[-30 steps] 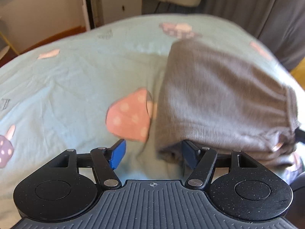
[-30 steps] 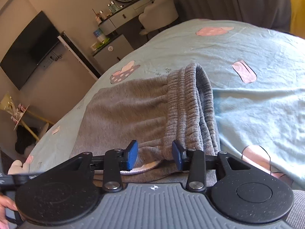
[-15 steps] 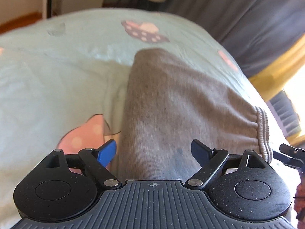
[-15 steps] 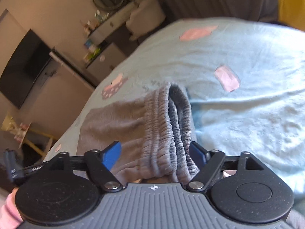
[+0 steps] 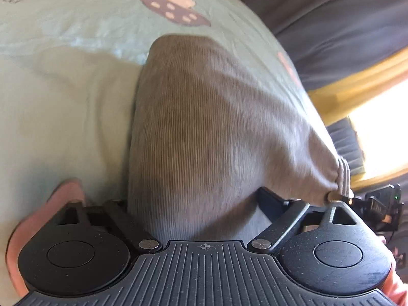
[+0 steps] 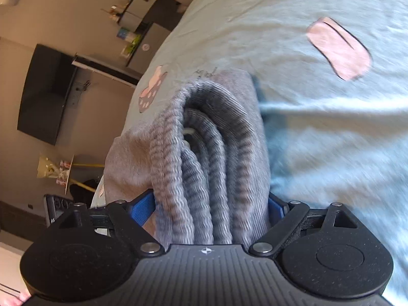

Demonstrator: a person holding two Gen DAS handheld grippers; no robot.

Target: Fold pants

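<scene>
Lay folded on the bed (image 6: 331,127), the soft ribbed-knit grey pants (image 5: 204,127), bulky stack running toward 12 o'clock. Straddled it with jaws spread wide: left gripper (image 5: 193,204) and right gripper (image 6: 211,206) at the layered elastic waistband (image 6: 204,153). Risked slipping thick springy layers and undoing the fold if clamped unevenly.

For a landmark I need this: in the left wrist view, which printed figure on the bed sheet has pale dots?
The purple mushroom beyond the gray pants; the pink figures show no dots.
</scene>
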